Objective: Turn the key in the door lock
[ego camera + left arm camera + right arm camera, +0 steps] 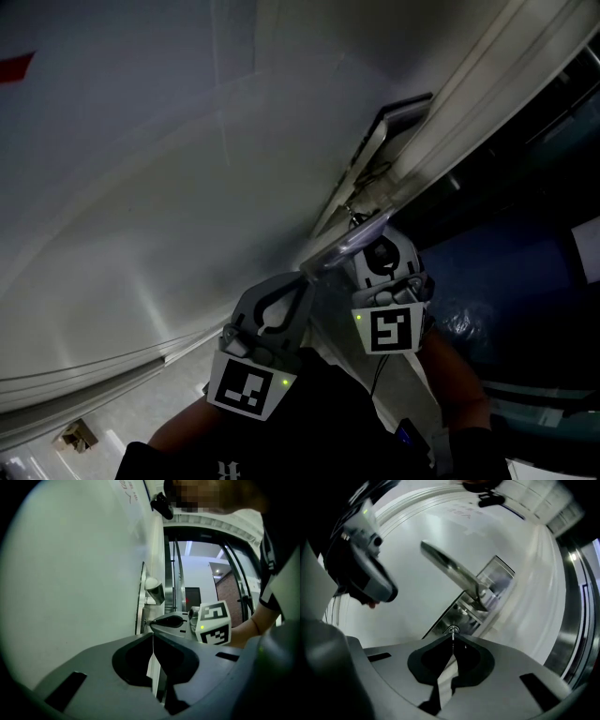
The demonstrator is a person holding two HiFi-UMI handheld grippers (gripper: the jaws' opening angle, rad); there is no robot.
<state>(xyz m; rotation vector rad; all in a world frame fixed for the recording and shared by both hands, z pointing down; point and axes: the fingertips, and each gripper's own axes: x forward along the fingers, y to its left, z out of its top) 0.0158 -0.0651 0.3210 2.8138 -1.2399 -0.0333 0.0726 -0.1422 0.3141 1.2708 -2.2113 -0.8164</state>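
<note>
The right gripper [453, 638] is clamped on the key [452, 631] at centre frame. The key sits in the lock [461, 615], below the handle [450, 569] on the door [405, 592]. The left gripper [153, 635], at lower centre of its view, has its jaws pressed together on nothing, beside the door.

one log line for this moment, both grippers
right gripper: shut on key in door | left gripper: shut, empty | lever handle: untouched
</note>
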